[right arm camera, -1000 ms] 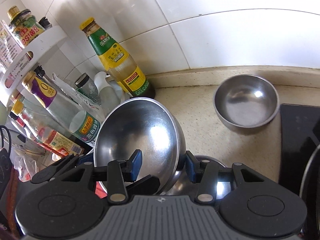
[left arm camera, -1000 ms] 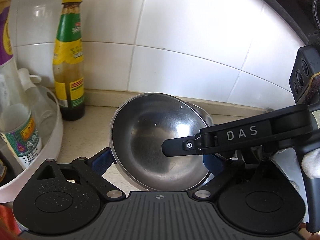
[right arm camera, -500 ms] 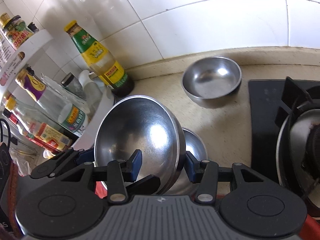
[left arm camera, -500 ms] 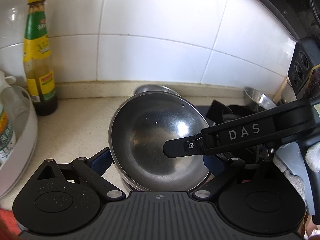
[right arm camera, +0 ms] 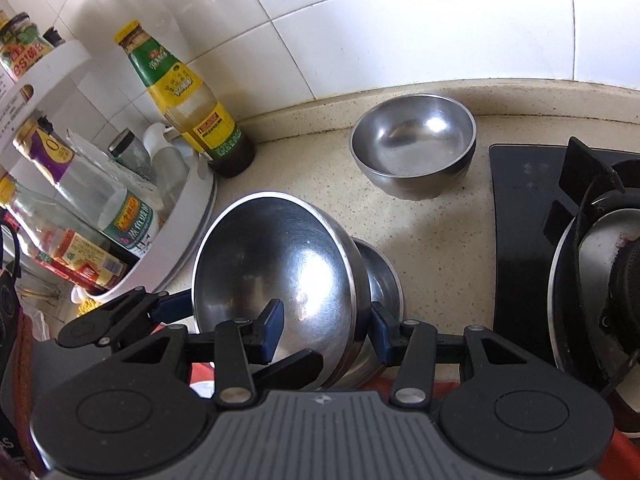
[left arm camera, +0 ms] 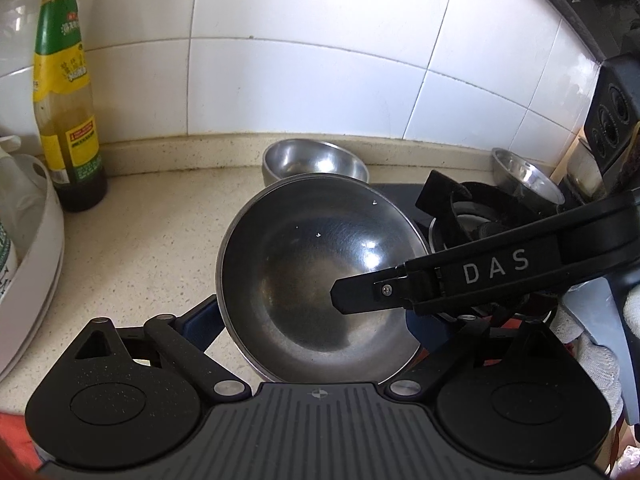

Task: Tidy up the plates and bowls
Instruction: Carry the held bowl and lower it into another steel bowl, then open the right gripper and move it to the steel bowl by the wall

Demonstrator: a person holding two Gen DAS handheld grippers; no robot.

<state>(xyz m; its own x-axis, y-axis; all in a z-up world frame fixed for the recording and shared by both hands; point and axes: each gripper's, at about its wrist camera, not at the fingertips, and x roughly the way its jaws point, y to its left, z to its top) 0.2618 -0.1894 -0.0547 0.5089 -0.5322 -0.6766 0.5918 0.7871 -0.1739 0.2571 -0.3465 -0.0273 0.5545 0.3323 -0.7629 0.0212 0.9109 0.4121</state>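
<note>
A large steel bowl (left arm camera: 316, 280), nested in a second steel bowl (right arm camera: 380, 276), is held tilted over the counter's front. My left gripper (left arm camera: 312, 320) spans it wide, a blue pad pressed on each side. My right gripper (right arm camera: 326, 328) is shut on the stack's wall, one pad inside the top bowl and one outside; its black finger (left arm camera: 440, 280) shows inside the bowl in the left wrist view. A single steel bowl (right arm camera: 416, 144) (left arm camera: 316, 160) stands by the tiled wall. Whether the held stack touches the counter is hidden.
A sauce bottle (left arm camera: 68, 92) (right arm camera: 188, 100) stands at the wall on the left, beside a white rack (right arm camera: 192, 208) of bottles. A black gas stove (right arm camera: 560, 240) fills the right side. A small steel bowl (left arm camera: 524, 176) sits beyond it.
Both grippers carried the nested bowls to the right along the counter and slightly lower. The bottle slid leftward in view; the stove and the bowl by the wall came closer. Both grips are unchanged.
</note>
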